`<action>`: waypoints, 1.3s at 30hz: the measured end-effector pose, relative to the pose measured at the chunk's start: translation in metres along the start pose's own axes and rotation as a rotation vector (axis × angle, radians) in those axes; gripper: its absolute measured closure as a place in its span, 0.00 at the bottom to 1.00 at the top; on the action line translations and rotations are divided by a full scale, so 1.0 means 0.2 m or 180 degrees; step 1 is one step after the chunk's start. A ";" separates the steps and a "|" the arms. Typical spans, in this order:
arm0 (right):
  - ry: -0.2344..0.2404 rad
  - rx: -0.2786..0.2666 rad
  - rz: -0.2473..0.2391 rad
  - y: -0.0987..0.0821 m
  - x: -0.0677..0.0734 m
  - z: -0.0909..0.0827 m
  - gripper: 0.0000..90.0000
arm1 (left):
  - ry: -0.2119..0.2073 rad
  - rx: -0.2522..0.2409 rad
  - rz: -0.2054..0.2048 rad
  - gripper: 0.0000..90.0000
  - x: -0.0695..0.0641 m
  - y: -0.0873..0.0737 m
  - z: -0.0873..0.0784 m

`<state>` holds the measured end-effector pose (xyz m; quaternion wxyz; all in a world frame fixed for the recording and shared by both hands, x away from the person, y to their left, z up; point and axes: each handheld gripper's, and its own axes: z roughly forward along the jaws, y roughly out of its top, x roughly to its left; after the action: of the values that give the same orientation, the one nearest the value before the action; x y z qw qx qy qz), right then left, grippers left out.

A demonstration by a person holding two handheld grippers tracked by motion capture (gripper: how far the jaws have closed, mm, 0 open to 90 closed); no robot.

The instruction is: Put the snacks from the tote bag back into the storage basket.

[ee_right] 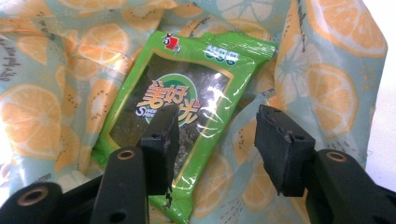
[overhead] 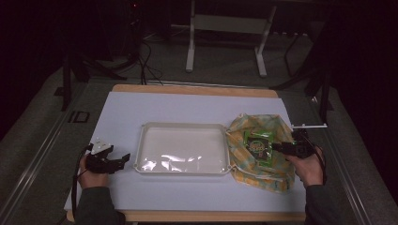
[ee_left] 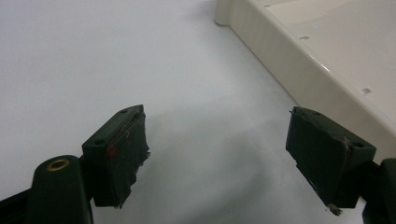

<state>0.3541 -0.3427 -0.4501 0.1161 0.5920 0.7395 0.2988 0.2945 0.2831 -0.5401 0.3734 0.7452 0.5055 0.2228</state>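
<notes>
- A white sheet (overhead: 141, 112) covers the table (overhead: 197, 89), and a shallow cream tray (overhead: 182, 127) sits near its middle, holding nothing but glare.
- Just right of the tray, touching its edge, lies a cloth bag (overhead: 244, 124) printed with orange slices, its mouth spread wide.
- A green snack packet (overhead: 259, 145) with a clear window and printed characters lies flat inside the bag's opening.
- The right tool (overhead: 277, 147), held in the person's right hand (overhead: 309, 168), points left over the bag, at the packet.
- In the right gripper view the right tool (ee_right: 215, 140) is released: its jaws stand apart, the left one over the packet (ee_right: 187, 107) and the right one over the bag's cloth (ee_right: 327, 70); I cannot tell whether either jaw touches anything.
- The left tool (overhead: 121, 161) is low over the sheet, left of the tray, in the person's left hand (overhead: 89, 176).
- In the left gripper view the left tool (ee_left: 217, 154) is released too, jaws wide apart over bare sheet (ee_left: 93, 60), with the tray's outer wall (ee_left: 289, 60) just beside the right jaw.
</notes>
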 end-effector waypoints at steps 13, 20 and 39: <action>0.0004 0.0144 0.0079 0.00 0.00 0.08 0.52 | -0.0006 0.0013 0.0009 0.23 0.00 0.00 0.00; 0.0046 0.0218 0.0112 -0.01 0.01 0.12 0.49 | -0.0003 0.0018 0.0015 0.23 0.00 0.00 0.00; 0.0214 0.0472 0.0283 -0.03 0.00 0.25 0.39 | -0.0008 0.0022 0.0018 0.23 0.00 0.00 0.00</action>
<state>0.3761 -0.3279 -0.4939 0.0337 0.6208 0.7360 0.2678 0.2950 0.2825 -0.5403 0.3708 0.7482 0.5037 0.2212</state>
